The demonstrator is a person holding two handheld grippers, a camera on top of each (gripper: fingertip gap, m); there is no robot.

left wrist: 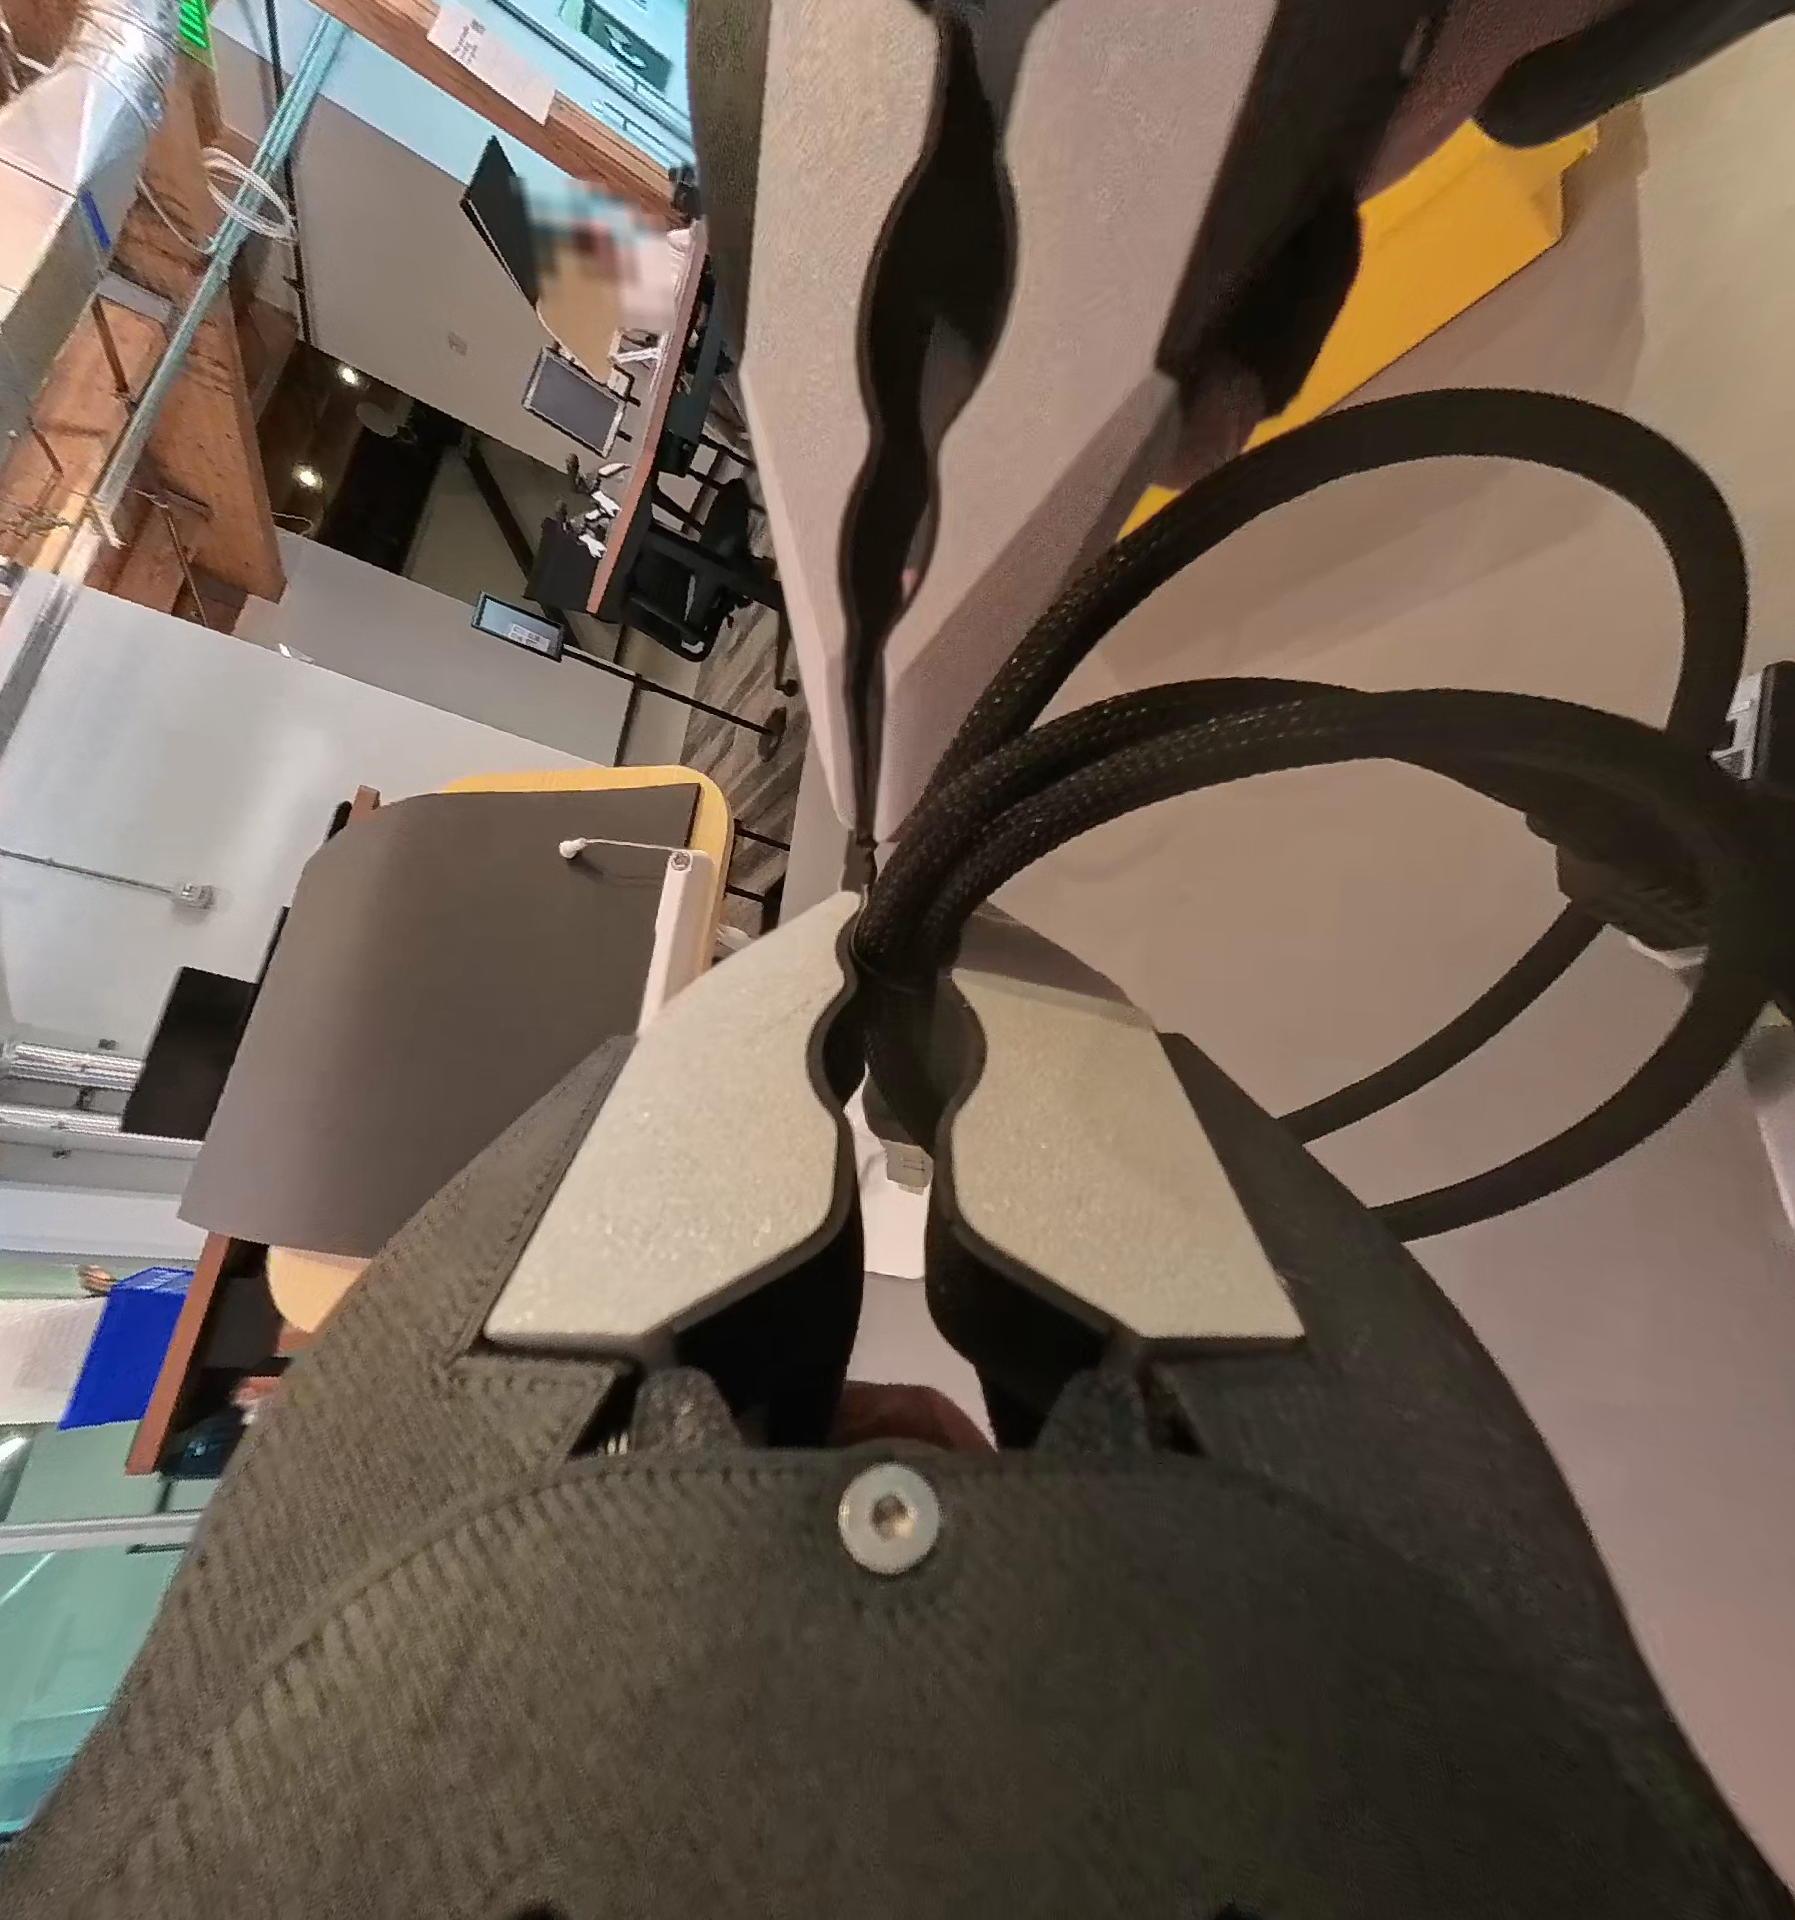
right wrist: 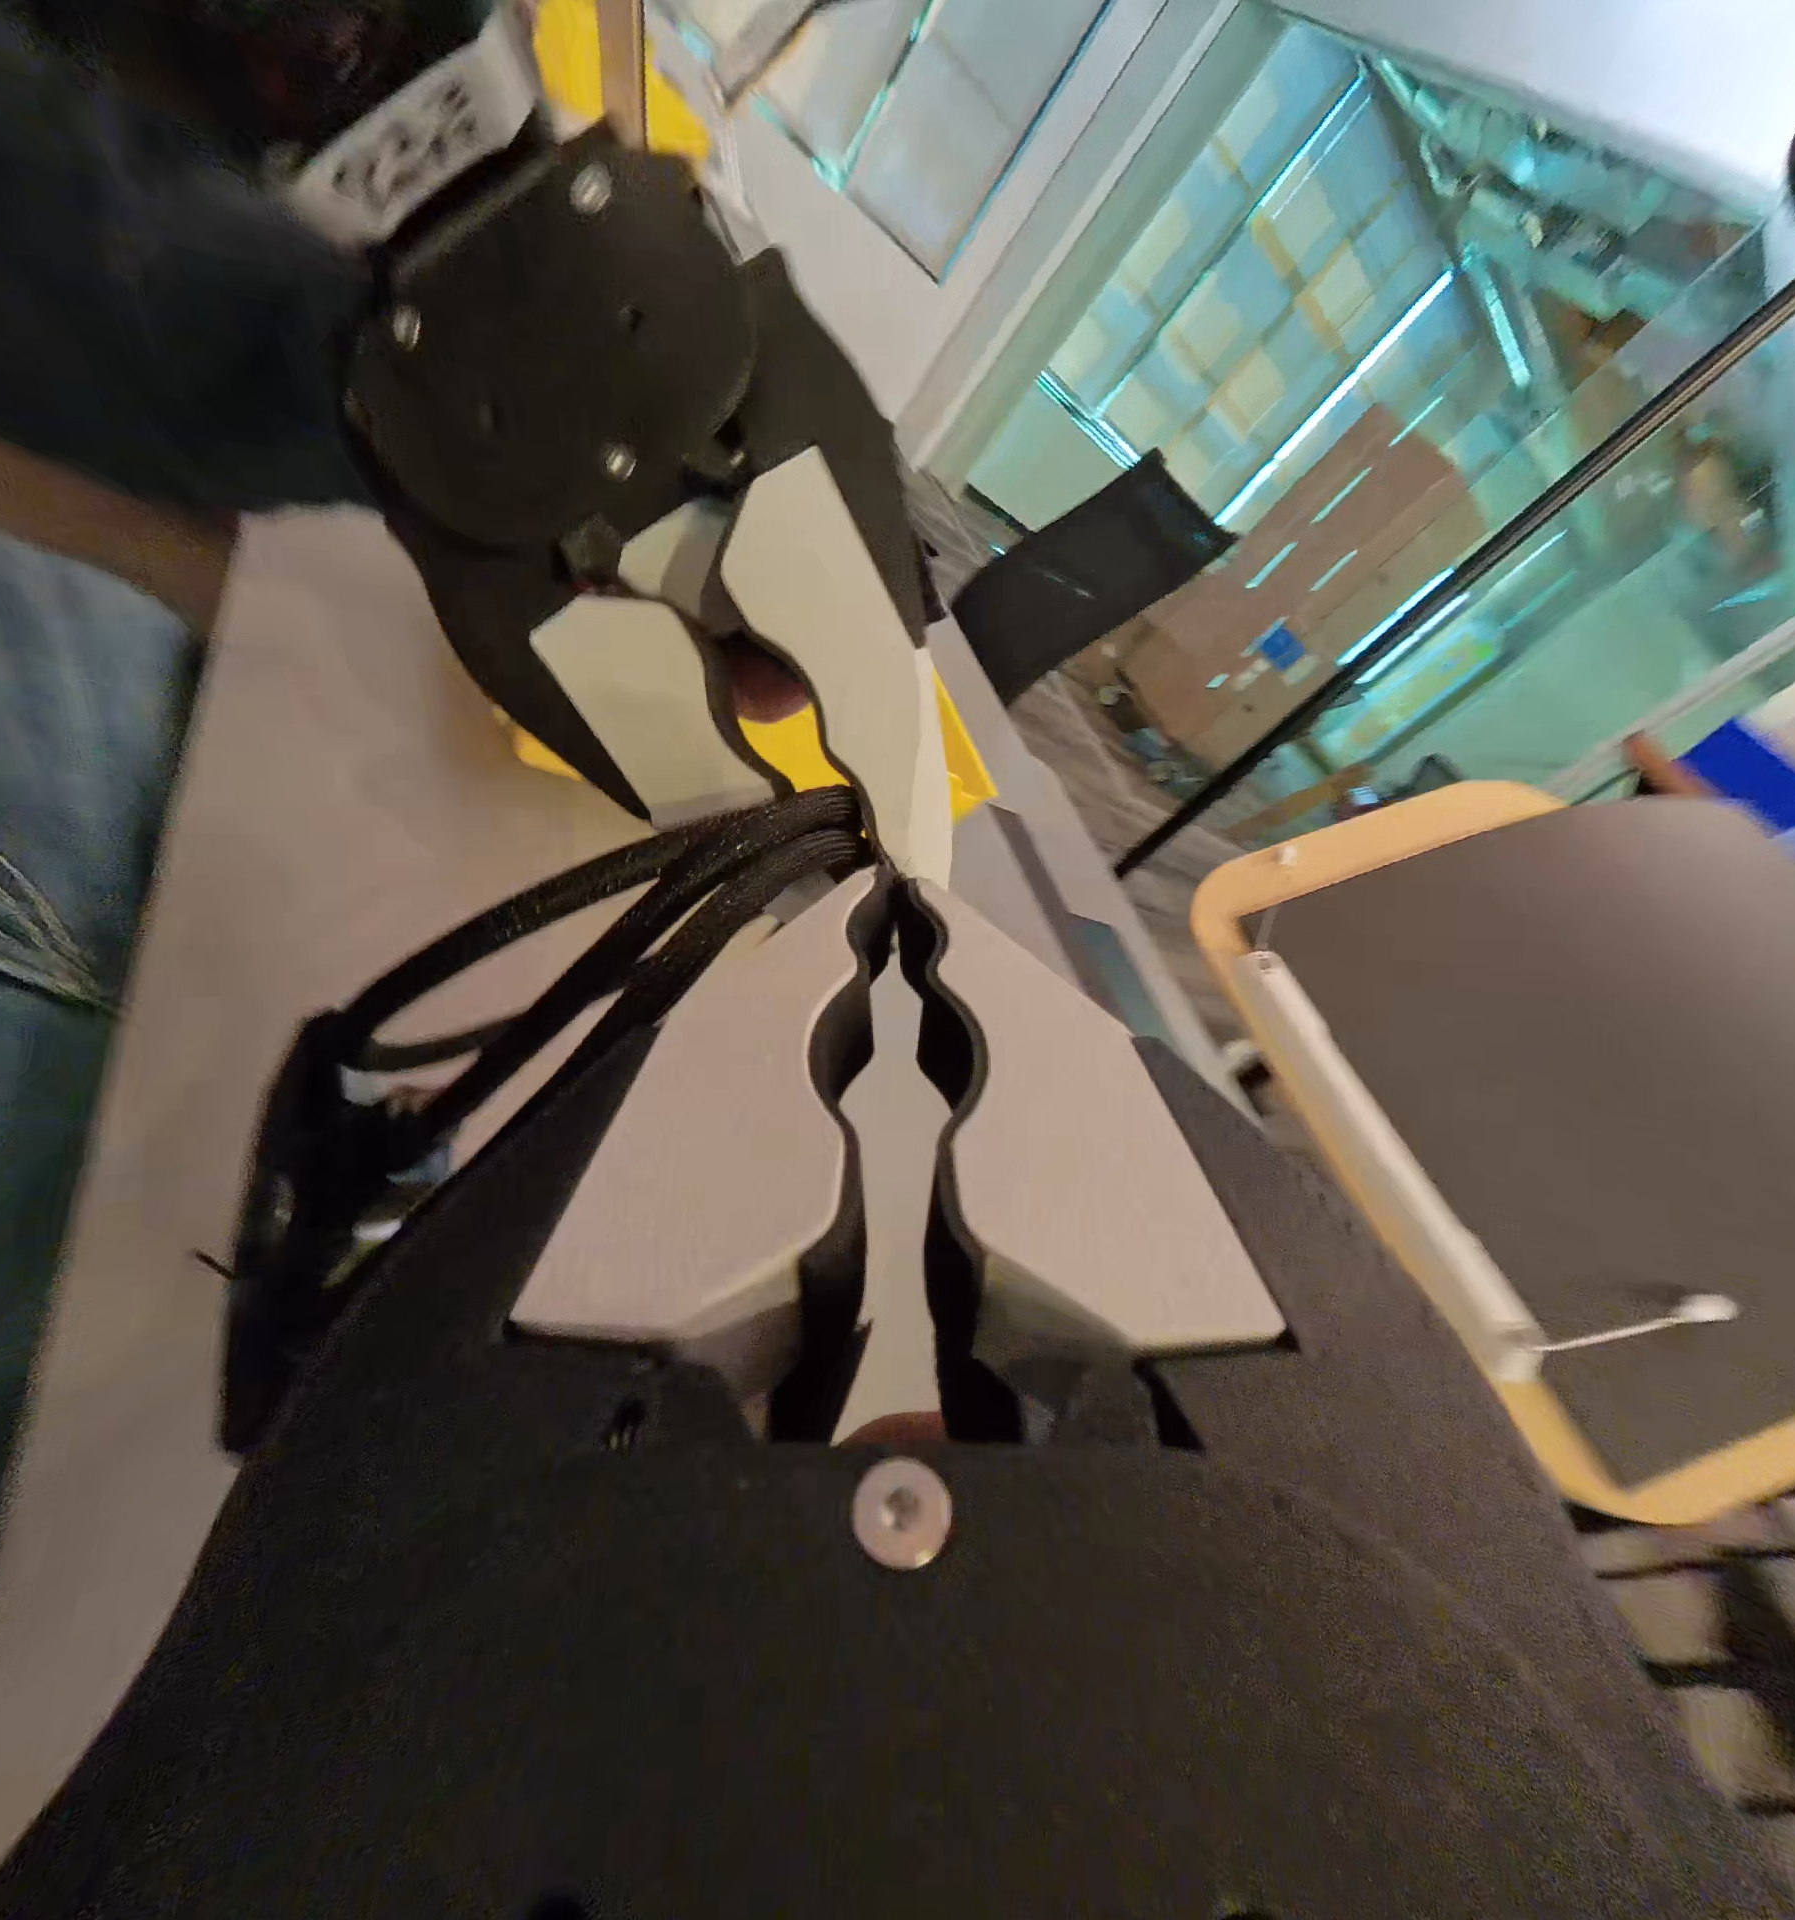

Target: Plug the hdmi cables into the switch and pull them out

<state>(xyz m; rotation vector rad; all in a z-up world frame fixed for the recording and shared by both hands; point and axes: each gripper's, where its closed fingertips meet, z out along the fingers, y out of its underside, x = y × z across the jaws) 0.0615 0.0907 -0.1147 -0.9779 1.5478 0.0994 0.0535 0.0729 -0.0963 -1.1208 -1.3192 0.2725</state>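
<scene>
Around your work, an office full of bystanders.

Beyond your left tool's tips and off to its left you have a chair (left wrist: 477, 1018) with a dark seat and pale wood rim; a white stick (left wrist: 677, 935) lies along its edge. Further left sits a blue bin (left wrist: 129, 1340), and high up a silver duct (left wrist: 41, 239) runs over brick. Ahead to the right, a yellow block (left wrist: 1433, 260) rests on the pale table (left wrist: 1340, 935). From your right tool, glass panels (right wrist: 1288, 312) fill the far upper right.
</scene>
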